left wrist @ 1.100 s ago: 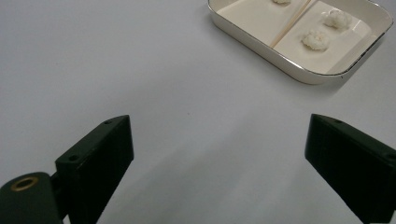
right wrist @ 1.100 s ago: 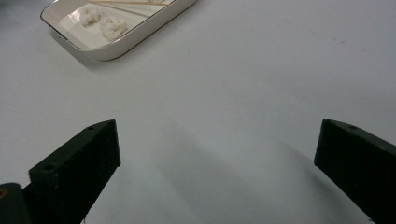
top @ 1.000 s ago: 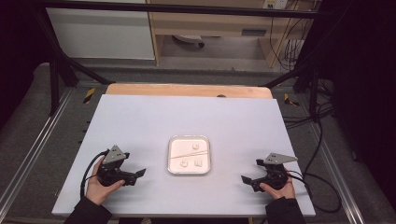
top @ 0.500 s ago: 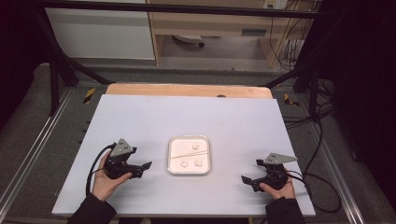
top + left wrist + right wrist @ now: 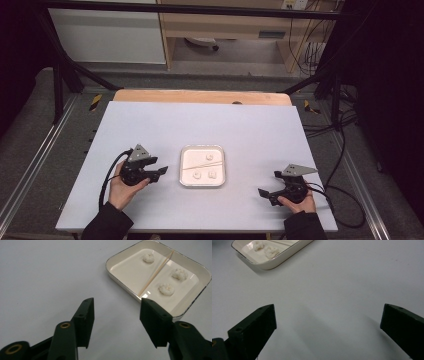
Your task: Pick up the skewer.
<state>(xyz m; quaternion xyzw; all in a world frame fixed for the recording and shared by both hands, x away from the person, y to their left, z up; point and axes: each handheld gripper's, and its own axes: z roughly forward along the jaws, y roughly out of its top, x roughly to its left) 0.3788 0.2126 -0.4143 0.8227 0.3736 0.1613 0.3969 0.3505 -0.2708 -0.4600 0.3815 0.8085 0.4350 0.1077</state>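
White tray (image 5: 120, 258) w/ 3 rice clumps (image 5: 166, 289) + skewer (image 5: 155, 274); both grippers' jaws apart, empty.

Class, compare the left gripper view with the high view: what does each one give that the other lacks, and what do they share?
Left gripper view: the crumbly surface of the three white lumps, and the left tool with its jaws, which have just been closing, apart and nothing between them. High view: the right tool, the person's left hand and right hand, the whole table and the wooden strip at its far edge. Shared: the white tray holding the lumps and a thin stick laid across it.
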